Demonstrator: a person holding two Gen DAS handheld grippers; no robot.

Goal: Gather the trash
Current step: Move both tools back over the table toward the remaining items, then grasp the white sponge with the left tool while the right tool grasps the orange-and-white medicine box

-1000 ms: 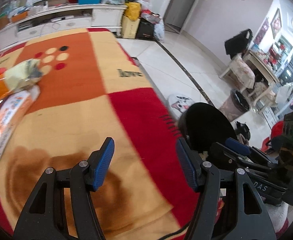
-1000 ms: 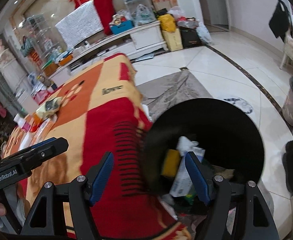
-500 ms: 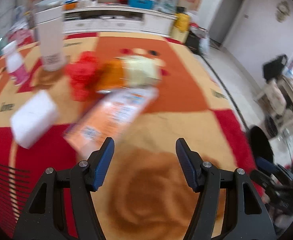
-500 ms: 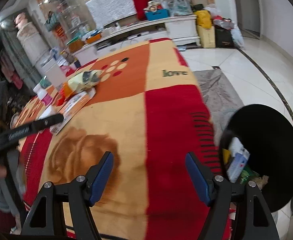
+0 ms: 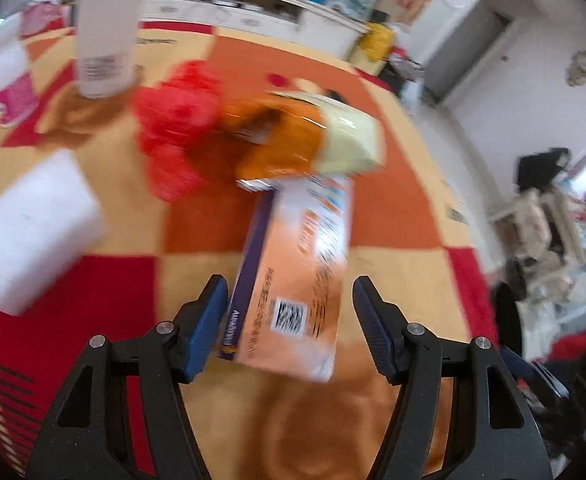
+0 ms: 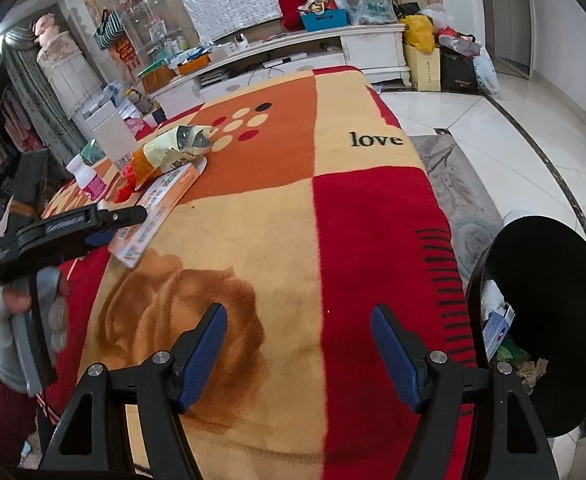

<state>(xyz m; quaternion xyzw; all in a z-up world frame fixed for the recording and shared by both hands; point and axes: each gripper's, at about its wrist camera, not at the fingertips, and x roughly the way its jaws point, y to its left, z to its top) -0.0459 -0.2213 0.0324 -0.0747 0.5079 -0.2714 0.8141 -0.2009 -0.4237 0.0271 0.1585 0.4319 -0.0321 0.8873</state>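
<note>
An orange and white flat box (image 5: 297, 272) lies on the blanket-covered table (image 5: 393, 220); its near end sits between the open jaws of my left gripper (image 5: 289, 324), not gripped. Behind it lie an orange and cream snack bag (image 5: 313, 136) and a red crumpled wrapper (image 5: 177, 120). In the right wrist view the box (image 6: 161, 204), the bag (image 6: 173, 148) and my left gripper (image 6: 133, 216) show at far left. My right gripper (image 6: 299, 356) is open and empty over the blanket, beside the black trash bin (image 6: 545, 320), which holds trash.
A white block (image 5: 33, 228), a tall white container (image 5: 105, 28) and a pink and white bottle (image 5: 9, 76) stand on the table's left side. A white TV cabinet (image 6: 293, 64) with clutter stands behind. Tiled floor (image 6: 513, 152) lies right of the table.
My left gripper swung from the bin side to the table's left and moved forward until the orange box lies between its jaws. My right gripper pulled back from over the bin to the blanket.
</note>
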